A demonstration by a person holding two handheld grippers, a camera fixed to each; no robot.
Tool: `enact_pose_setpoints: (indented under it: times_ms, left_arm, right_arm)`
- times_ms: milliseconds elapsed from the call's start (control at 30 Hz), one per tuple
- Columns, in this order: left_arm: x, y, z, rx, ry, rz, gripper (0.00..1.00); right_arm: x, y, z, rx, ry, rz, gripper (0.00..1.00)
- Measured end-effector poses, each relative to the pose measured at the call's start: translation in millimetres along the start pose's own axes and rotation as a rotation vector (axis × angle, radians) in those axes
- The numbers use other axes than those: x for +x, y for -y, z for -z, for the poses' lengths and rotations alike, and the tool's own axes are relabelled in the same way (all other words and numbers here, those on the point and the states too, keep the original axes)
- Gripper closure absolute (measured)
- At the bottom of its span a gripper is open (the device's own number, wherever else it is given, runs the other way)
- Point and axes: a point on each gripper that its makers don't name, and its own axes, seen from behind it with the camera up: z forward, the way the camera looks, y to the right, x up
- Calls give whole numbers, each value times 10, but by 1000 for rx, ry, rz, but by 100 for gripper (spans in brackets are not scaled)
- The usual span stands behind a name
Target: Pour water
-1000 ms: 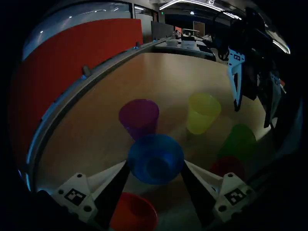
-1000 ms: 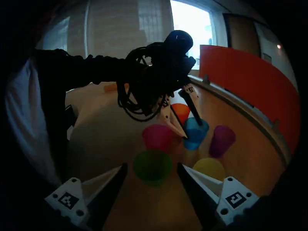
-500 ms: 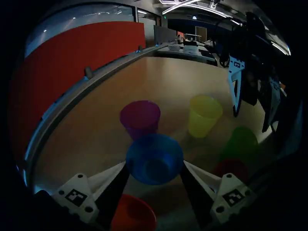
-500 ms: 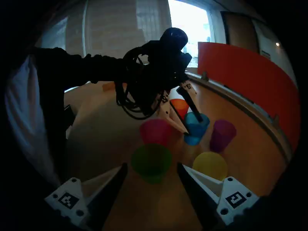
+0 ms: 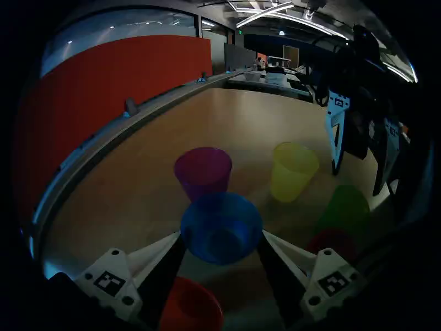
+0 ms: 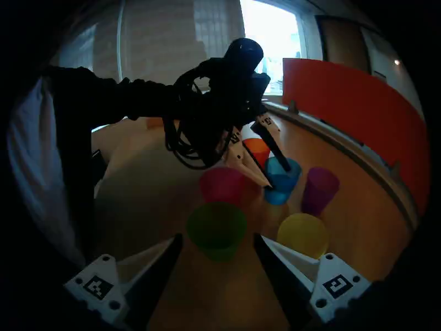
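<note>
While the left hand-held gripper [image 5: 219, 236] is clamped on a blue cup [image 5: 221, 223], with its two fingers [image 5: 160, 270] pressing the cup's left and right sides just under the rim, the right hand-held gripper [image 6: 216, 238] stands wide apart and holds nothing. A green cup [image 6: 216, 227] stands upright on the worktop [image 6: 138, 182] just ahead of the right gripper's fingertips. It is in line with the gap between them and touches neither.

In the left gripper view the blue cup is upright with its mouth open to the camera; whether its base rests on the worktop cannot be told. Just beyond it stands a purple cup [image 5: 203, 171], with a yellow cup [image 5: 293, 172] to the right of that. An orange cup [image 5: 193, 306] sits nearer, low between the finger bases.

In the right gripper view a pink cup [image 6: 223, 185] stands just behind the green one. The left gripper reaches in from the far side, carried on a dark sleeve [image 6: 110, 102] with black cables [image 6: 187, 149] looped beneath it. A red partition [image 5: 110, 94] runs along the worktop's edge.
</note>
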Motion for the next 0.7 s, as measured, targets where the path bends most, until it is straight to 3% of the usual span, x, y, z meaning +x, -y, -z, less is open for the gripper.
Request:
enact_pose_setpoints:
  times_ms: [700]
  left_arm:
    - [7, -36, 54, 5, -11, -2, 16]
  right_arm:
    - [-129, 13, -160, 8, 16, 20, 1]
